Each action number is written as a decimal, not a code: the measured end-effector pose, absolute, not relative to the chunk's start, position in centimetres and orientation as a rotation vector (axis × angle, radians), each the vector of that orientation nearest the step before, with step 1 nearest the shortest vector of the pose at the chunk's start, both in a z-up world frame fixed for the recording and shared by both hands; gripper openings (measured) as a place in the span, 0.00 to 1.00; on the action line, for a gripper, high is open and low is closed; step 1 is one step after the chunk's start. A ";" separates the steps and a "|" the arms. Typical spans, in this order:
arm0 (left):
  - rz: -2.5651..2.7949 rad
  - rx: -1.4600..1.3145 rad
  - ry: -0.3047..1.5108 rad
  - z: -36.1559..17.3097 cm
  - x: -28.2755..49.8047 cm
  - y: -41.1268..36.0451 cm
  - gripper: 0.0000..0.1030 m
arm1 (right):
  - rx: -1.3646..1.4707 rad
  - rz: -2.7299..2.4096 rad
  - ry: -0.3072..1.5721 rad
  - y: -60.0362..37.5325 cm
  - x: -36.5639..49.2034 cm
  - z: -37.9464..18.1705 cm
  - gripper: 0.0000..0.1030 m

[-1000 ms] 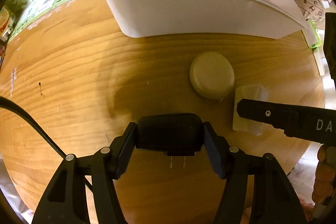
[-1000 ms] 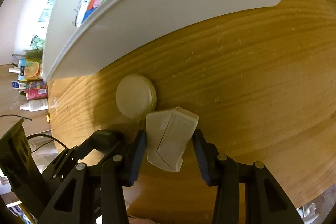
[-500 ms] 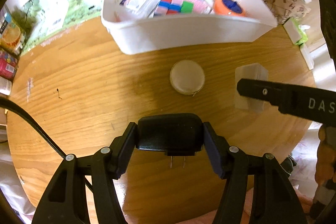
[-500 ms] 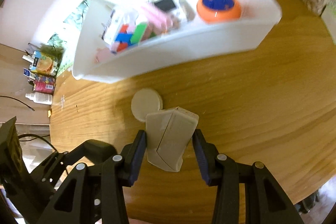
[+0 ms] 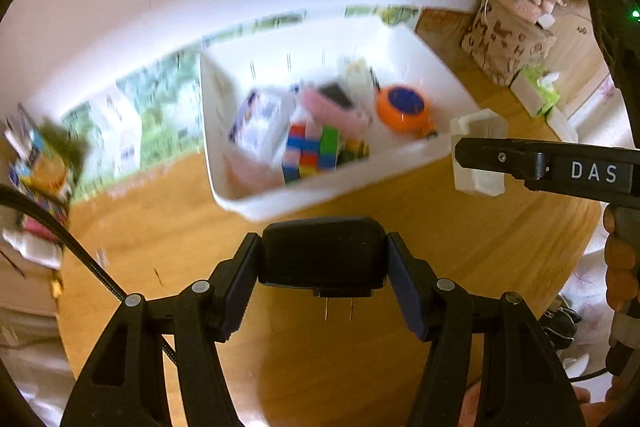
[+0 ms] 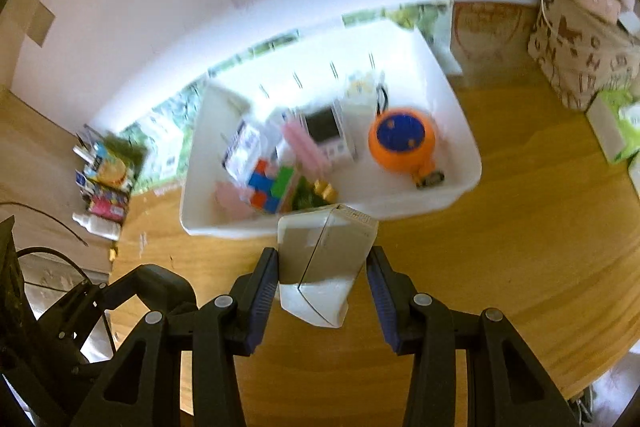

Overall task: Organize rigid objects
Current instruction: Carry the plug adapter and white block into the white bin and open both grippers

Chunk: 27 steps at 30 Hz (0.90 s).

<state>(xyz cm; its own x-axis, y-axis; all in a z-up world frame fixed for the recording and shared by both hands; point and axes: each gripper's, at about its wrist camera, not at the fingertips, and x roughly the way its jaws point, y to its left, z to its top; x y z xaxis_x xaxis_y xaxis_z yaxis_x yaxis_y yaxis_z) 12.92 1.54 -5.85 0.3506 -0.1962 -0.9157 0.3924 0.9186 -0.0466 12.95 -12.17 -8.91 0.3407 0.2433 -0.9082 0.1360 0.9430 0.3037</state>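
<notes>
Here, above the wooden table (image 5: 500,247) near the white bin (image 5: 320,191), the left gripper (image 5: 324,279) clamps a black plug adapter (image 5: 322,253) by its flat sides, prongs bared; the right gripper (image 6: 322,283) pinches a white charger box (image 6: 324,259); both look light, hard, likely slippery plastic; the only legible lettering is "DAS", on the right gripper's finger

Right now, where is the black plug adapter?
Left wrist view: the black plug adapter sits clamped in the left gripper, above the wooden table, just short of the white bin.
</notes>
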 end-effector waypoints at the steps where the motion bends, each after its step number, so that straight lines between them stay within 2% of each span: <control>1: -0.385 0.194 1.139 -5.7 13.6 1.4 0.64 | 0.356 0.075 1.219 -12.4 13.3 -8.6 0.44; 16: -0.358 0.172 1.000 -2.1 19.9 0.8 0.64 | 0.291 0.005 1.109 -14.0 18.5 -6.8 0.44; 27: -0.378 0.057 0.992 -4.2 23.0 1.3 0.64 | 0.294 0.035 1.079 -13.5 20.3 -9.0 0.44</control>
<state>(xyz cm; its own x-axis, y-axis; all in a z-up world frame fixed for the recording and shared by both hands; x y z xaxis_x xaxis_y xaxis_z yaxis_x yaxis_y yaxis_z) 23.04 1.30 -4.23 0.4879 -0.2850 -0.8251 0.3363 0.9336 -0.1236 20.34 -13.54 -8.99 0.4759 0.1710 -0.8627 0.1140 0.9607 0.2532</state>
